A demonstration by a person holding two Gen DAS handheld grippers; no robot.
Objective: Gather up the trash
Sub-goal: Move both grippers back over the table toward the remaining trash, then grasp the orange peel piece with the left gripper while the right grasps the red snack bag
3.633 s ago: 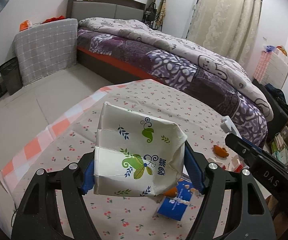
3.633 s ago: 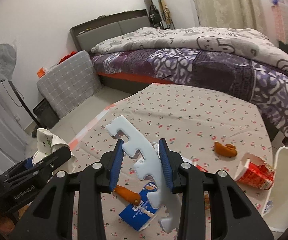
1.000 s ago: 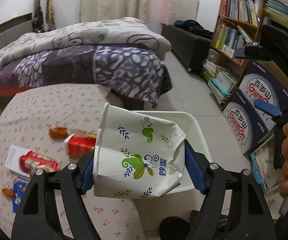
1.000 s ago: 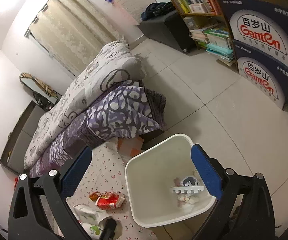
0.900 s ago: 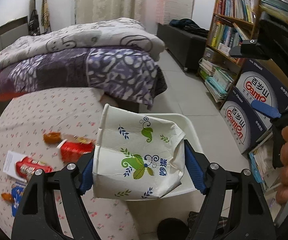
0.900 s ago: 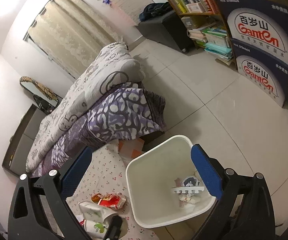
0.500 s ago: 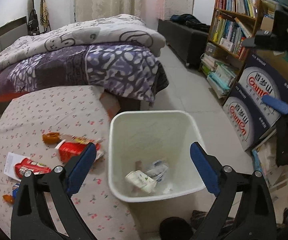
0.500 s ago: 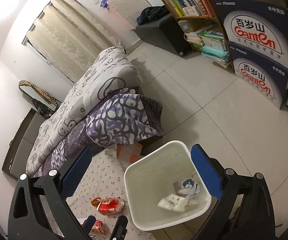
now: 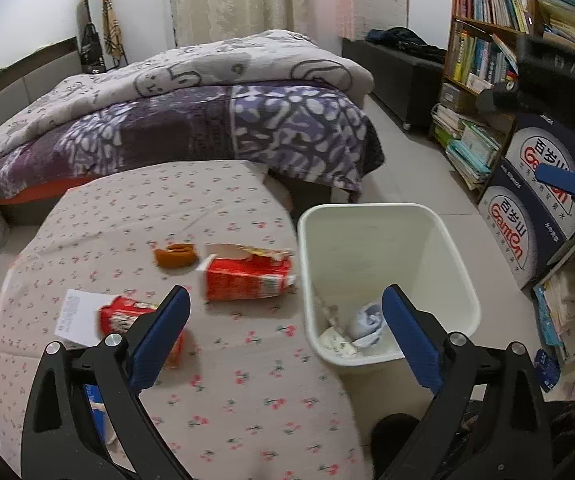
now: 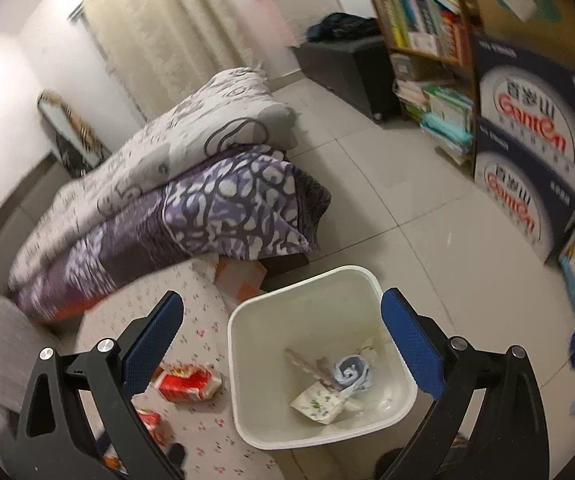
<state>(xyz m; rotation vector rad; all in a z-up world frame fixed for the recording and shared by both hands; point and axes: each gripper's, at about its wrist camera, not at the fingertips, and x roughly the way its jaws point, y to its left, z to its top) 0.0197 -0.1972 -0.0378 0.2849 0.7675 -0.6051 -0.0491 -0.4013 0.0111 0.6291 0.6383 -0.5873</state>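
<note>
Currently both grippers are empty, jaws spread wide. Left gripper [image 9: 283, 336] hangs over the edge of the bench [image 9: 159, 208], which carries a cherry-print cloth; right gripper [image 10: 283, 340] hangs above the white bin [image 10: 375, 284]. The bin stands on the floor against the bench edge, at 3 o'clock from the bench in the left wrist view. Inside the bin: crushed paper cup with leaf print [image 10: 317, 402] at roughly 6 o'clock on the bin bottom, blue-white crumpled wrapper [image 10: 351, 372] just beside it toward 1 o'clock, and a pale notched strip [image 10: 307, 364] toward 11 o'clock; exact contact between them is unclear from blur. Trash on the bench: torn red carton [image 9: 247, 274] lying on its side near the bin wall, orange peel [image 9: 175, 255] just beside the carton at 9 o'clock, red snack packet [image 9: 127, 316] on a white paper slip [image 9: 75, 314] at 8 o'clock, partly hidden by the left finger [image 9: 159, 336]. A blue packet [image 9: 95, 408] shows at 7 o'clock behind the gripper frame. Bed with purple quilt [image 9: 207, 120] lies at 12 o'clock.
</note>
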